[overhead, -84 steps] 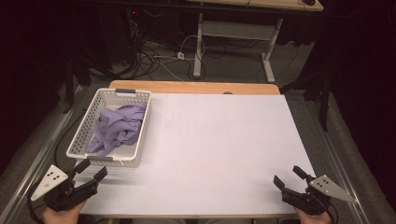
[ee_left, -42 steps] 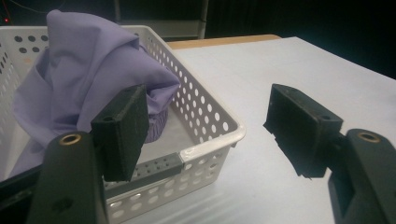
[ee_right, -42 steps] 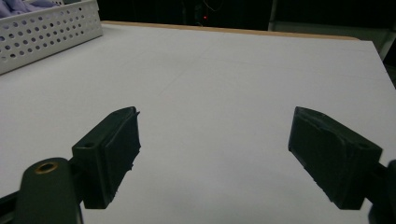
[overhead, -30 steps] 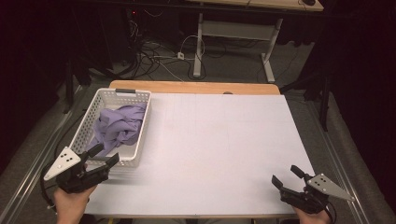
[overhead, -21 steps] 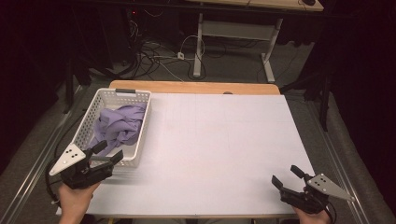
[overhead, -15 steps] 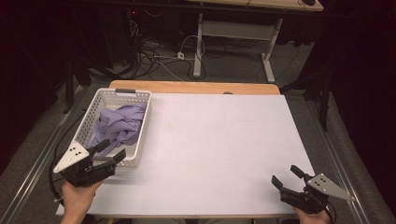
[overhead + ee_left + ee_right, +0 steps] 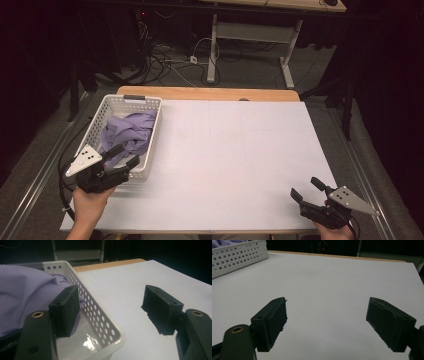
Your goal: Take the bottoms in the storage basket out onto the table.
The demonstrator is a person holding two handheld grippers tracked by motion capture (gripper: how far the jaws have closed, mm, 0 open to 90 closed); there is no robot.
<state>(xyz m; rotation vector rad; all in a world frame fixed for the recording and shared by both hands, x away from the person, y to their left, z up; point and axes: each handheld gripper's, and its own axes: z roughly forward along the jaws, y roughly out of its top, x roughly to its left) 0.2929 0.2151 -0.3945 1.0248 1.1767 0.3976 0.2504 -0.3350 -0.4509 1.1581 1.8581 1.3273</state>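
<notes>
A white perforated basket stands at the table's left with a crumpled purple cloth inside. My left gripper hovers open over the basket's near right corner. In the left gripper view, the left gripper straddles the basket wall: one jaw is over the purple cloth, the other over the white table, and neither touches anything. My right gripper rests open near the table's front right edge. Seen in its own view, the right gripper has nothing between its jaws.
The white tabletop stretches between the two grippers, with a wooden strip along its far edge. Beyond that stand a desk frame and floor cables. The basket's side shows far left in the right gripper view.
My left gripper has moved forward and slightly up from the front left edge to the basket's near corner. The right gripper has stayed put.
</notes>
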